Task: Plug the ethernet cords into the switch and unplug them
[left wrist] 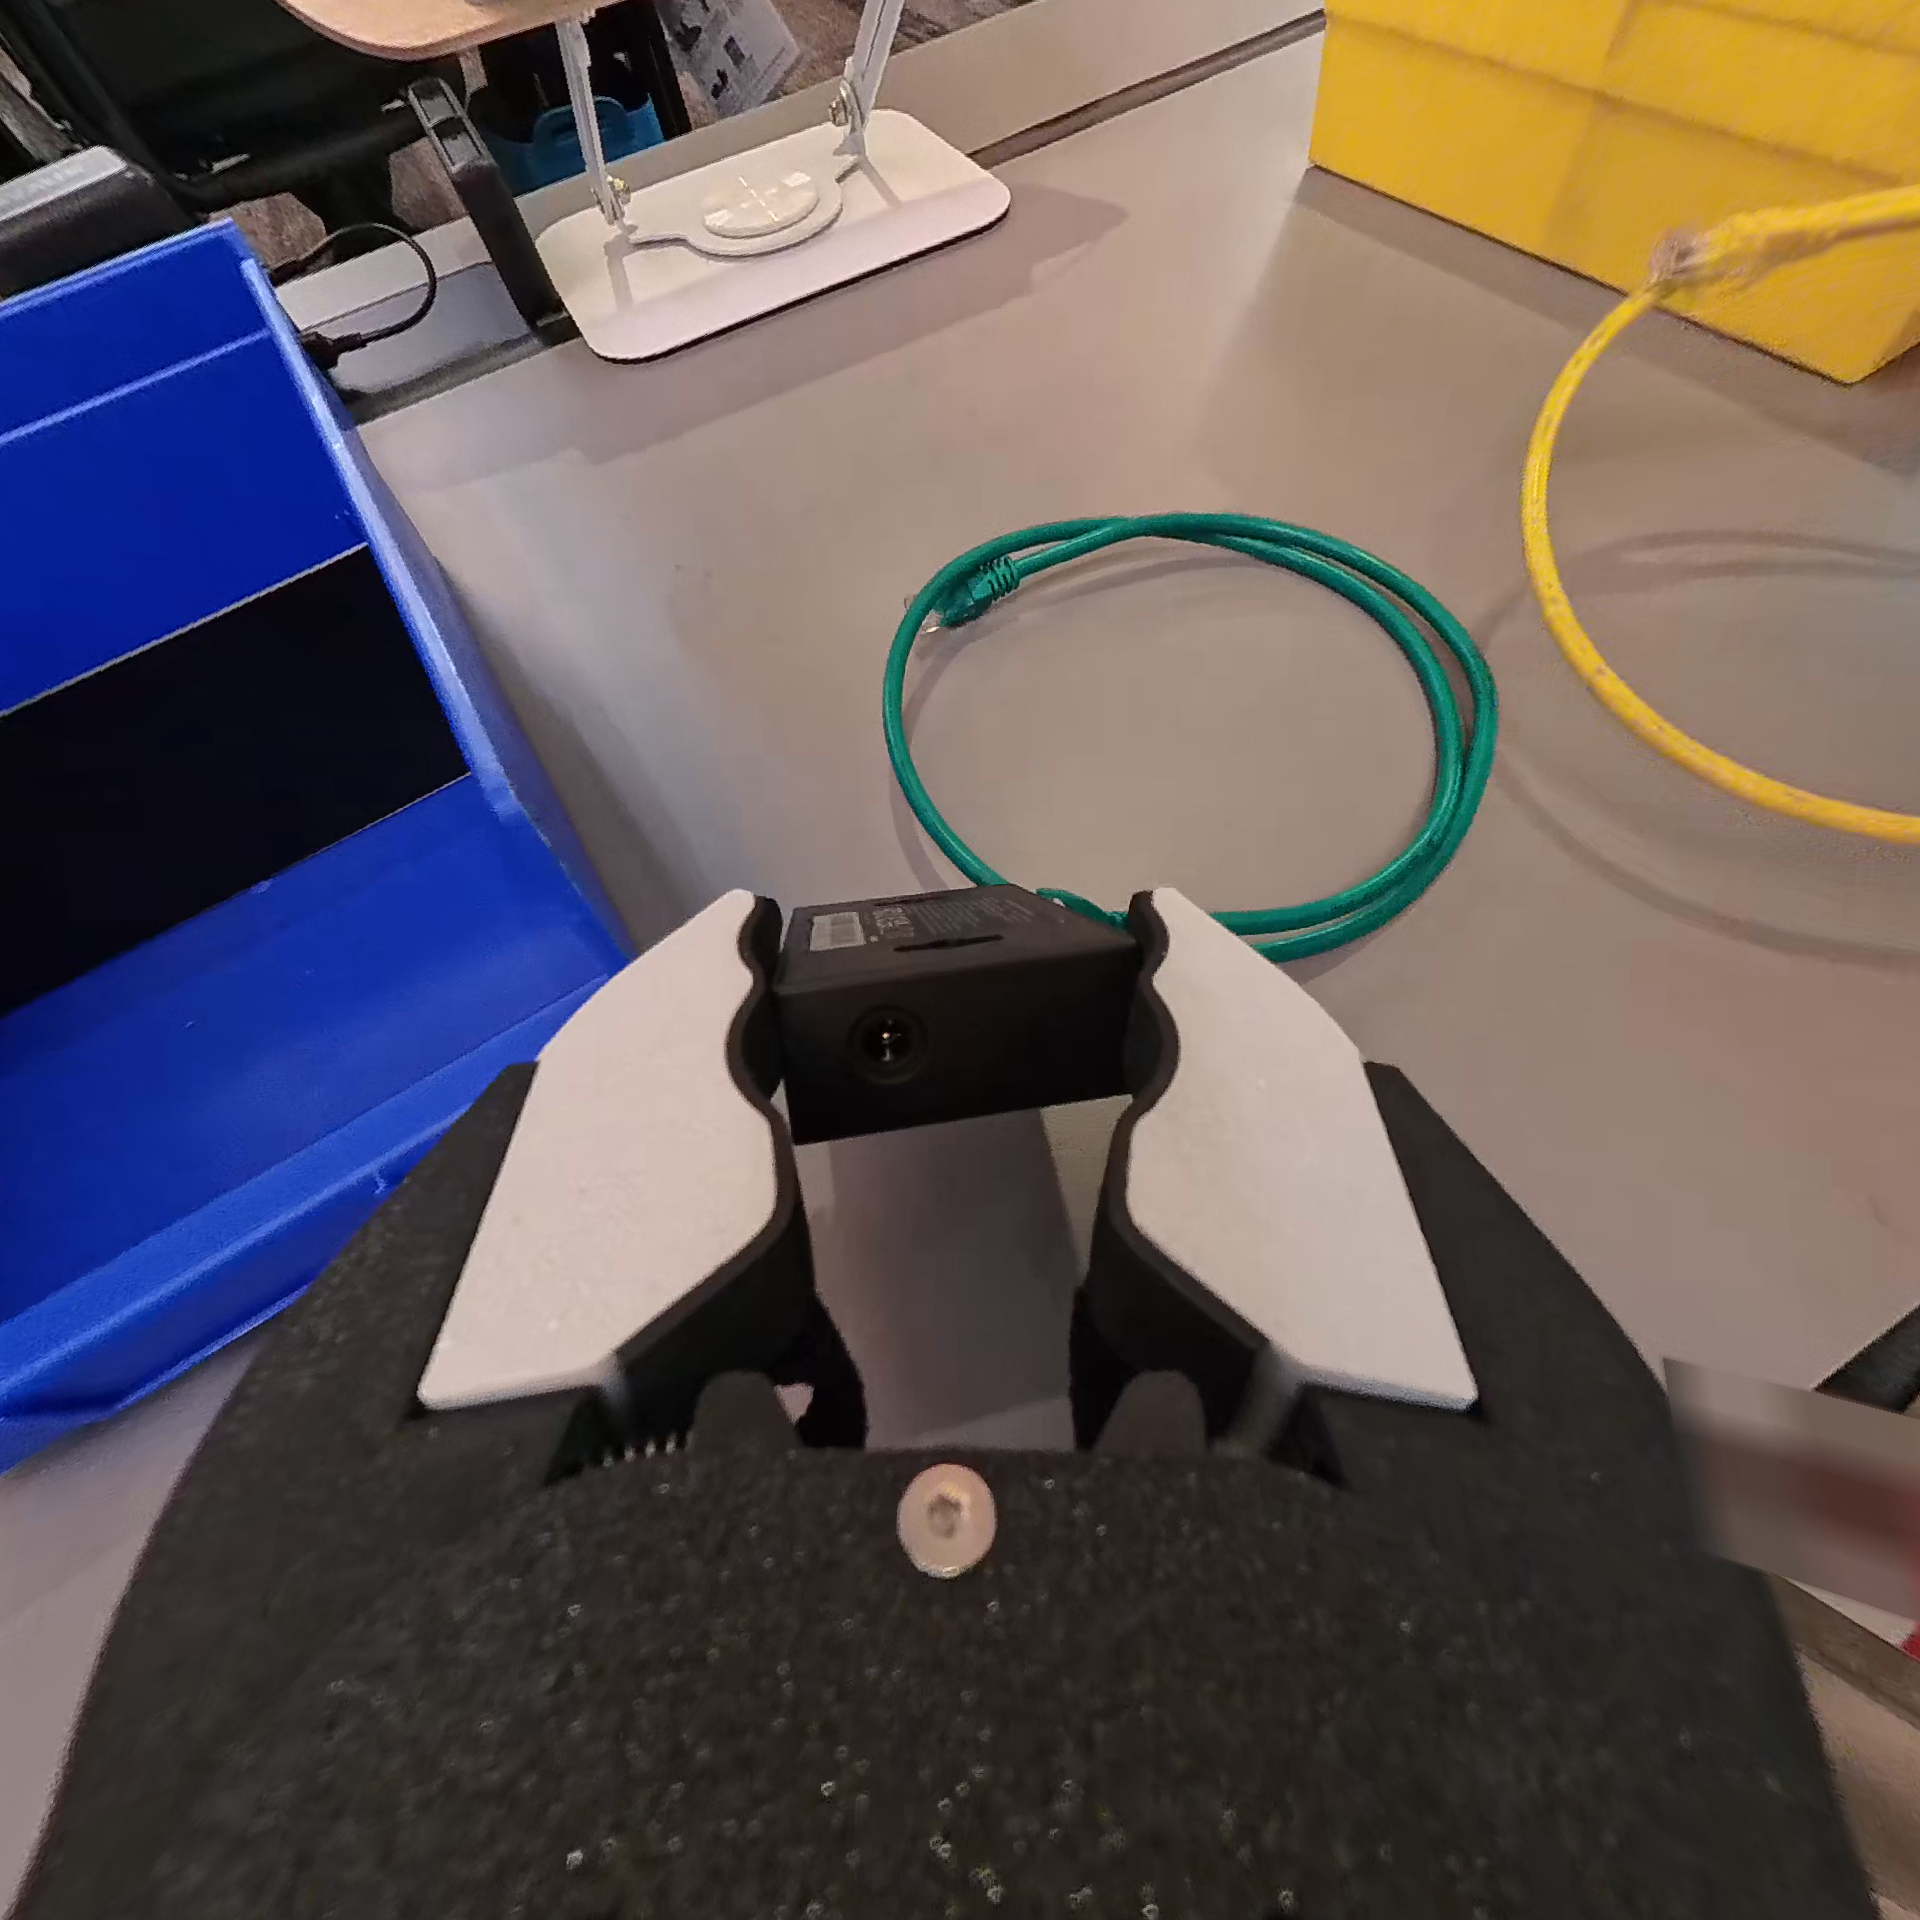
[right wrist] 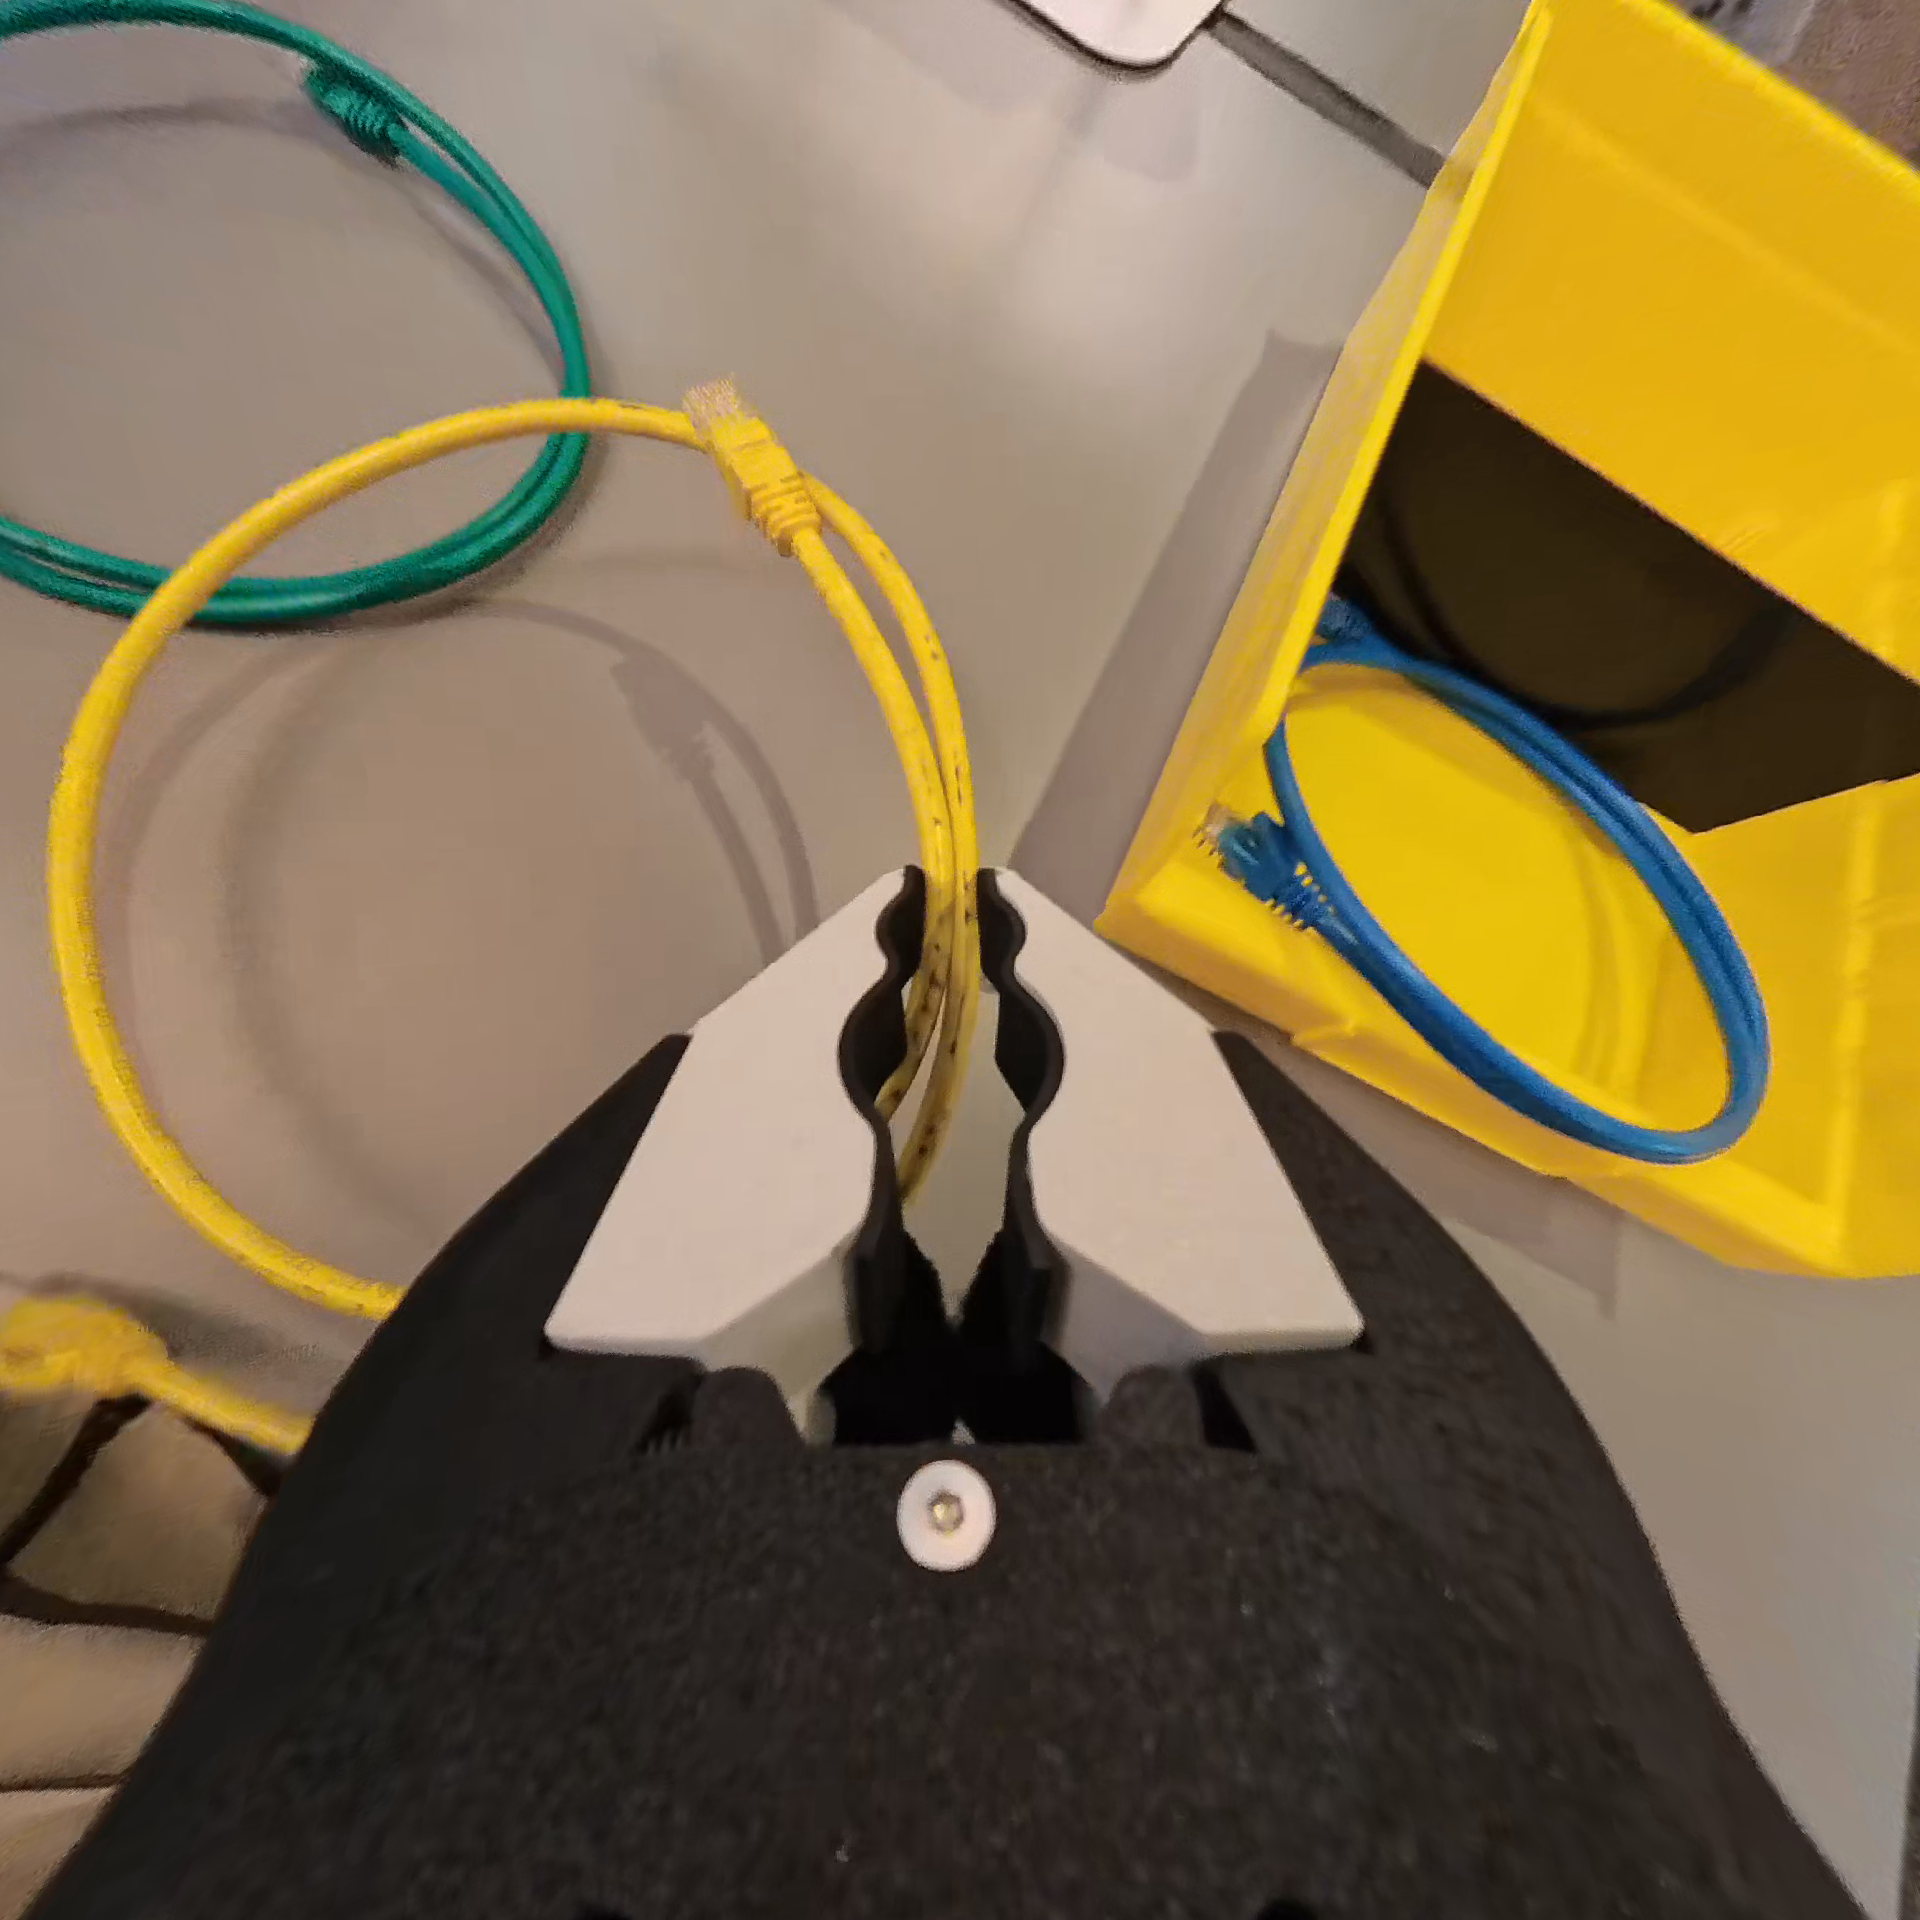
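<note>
While left gripper [left wrist: 954, 997] clamps black switch [left wrist: 951, 1023], right gripper [right wrist: 948, 904] pinches yellow cord [right wrist: 104, 914]; green cord [left wrist: 1195, 727] coiled on worktop [left wrist: 727, 582]; blue bin [left wrist: 208, 831], yellow bin [right wrist: 1558, 312] flank.

The left gripper [left wrist: 956, 1013] points forward and slightly down over the table, its grey fingers [left wrist: 634, 1132] spread partway and clamped on the two sides of the switch [left wrist: 951, 1023], which is held off the surface. The right gripper [right wrist: 948, 894] tilts down more steeply, its jaws nearly closed, pinching the doubled yellow cord [right wrist: 940, 997] between their wavy black pads [right wrist: 873, 1029].
</note>
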`<control>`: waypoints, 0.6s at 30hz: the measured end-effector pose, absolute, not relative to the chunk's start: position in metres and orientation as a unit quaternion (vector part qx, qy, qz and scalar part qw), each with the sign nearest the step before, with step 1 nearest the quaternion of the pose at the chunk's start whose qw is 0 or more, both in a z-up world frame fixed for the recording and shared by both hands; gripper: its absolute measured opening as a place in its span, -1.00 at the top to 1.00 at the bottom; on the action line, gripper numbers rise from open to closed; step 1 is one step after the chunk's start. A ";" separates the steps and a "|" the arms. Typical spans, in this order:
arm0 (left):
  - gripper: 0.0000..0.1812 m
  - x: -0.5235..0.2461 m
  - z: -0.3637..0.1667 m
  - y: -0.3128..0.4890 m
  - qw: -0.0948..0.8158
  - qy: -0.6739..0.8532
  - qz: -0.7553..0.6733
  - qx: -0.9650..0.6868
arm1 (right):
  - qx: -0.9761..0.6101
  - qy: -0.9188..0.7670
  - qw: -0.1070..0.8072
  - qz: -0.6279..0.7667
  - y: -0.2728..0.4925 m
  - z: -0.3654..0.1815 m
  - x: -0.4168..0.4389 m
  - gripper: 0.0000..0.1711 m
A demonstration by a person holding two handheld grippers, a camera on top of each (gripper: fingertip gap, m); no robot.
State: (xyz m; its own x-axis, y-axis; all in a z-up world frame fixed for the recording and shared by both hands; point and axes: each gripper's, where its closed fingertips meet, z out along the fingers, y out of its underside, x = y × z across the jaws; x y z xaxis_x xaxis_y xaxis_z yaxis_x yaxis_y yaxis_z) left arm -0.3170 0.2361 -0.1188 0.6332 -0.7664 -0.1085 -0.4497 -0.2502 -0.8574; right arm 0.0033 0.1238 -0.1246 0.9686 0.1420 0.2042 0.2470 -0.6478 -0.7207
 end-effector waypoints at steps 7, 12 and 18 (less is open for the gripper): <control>0.29 -0.318 -0.121 0.236 0.465 0.393 -0.169 -0.775 | -0.867 -0.067 0.489 -0.062 0.119 -0.027 0.050 0.89; 0.29 -0.315 -0.122 0.234 0.461 0.396 -0.173 -0.775 | -0.895 0.040 0.441 -0.057 0.102 0.006 0.159 0.89; 0.30 -0.312 -0.122 0.231 0.458 0.402 -0.174 -0.773 | -0.950 0.161 0.258 0.066 0.115 -0.070 0.225 0.88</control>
State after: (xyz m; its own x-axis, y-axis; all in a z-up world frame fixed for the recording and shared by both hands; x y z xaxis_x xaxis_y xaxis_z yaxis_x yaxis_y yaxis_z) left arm -0.3124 0.2315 -0.1225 0.6162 -0.7812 -0.0997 -0.4623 -0.2563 -0.8489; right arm 0.2250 0.1147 -0.0704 0.9394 -0.2717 -0.2092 -0.3403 -0.8146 -0.4697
